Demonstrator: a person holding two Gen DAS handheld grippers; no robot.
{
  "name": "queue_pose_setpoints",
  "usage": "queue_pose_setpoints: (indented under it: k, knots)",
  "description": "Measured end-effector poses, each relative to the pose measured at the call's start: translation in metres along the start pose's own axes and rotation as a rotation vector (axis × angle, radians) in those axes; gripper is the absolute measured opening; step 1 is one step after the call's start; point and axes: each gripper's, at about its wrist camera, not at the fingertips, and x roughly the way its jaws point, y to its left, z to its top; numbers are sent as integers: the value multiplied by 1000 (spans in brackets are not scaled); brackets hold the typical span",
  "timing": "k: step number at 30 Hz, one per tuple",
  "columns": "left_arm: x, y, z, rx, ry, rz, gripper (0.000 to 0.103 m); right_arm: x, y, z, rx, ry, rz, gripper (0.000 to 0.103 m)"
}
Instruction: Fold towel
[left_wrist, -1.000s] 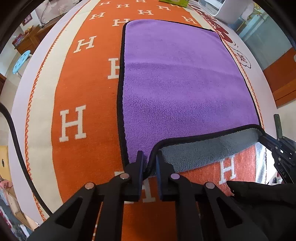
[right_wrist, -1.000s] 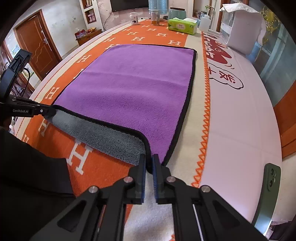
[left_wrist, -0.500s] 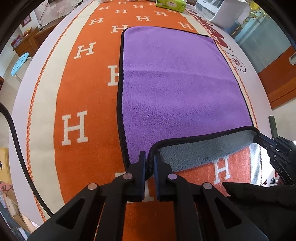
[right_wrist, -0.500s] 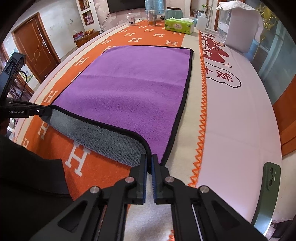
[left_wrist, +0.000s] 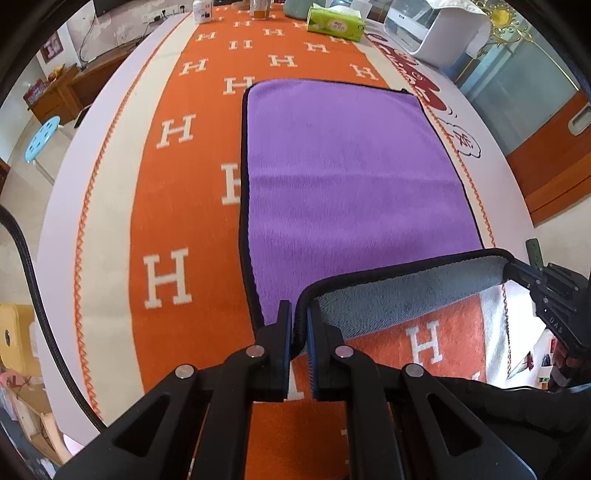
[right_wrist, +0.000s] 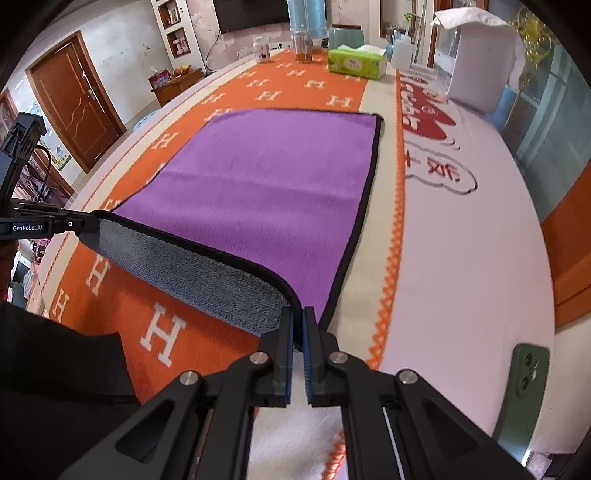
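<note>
Left tool (left_wrist: 300, 314) and right tool (right_wrist: 298, 318) both clamped.

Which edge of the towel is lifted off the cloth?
The near edge of the purple towel, pinched by both grippers and showing its grey underside; the far edge lies flat.

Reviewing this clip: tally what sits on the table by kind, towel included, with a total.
Towels: 1, the purple towel
Tissue packs: 1, the green tissue pack
Phones: 1, the green phone
White pill bottles: 1
Amber jars: 1
White appliances: 1
Total: 6; items behind the tissue pack are unclear.
</note>
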Motion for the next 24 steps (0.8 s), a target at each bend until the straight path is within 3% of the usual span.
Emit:
queue_pose_setpoints:
  k: [12, 24]
  knots:
    - [-43, -2, 54, 68, -145, 27, 6, -25, -11, 57, -34, -153, -32, 4]
    - [-56, 1, 126, 126, -271, 82, 5, -23, -27, 126, -42, -293, -98, 4]
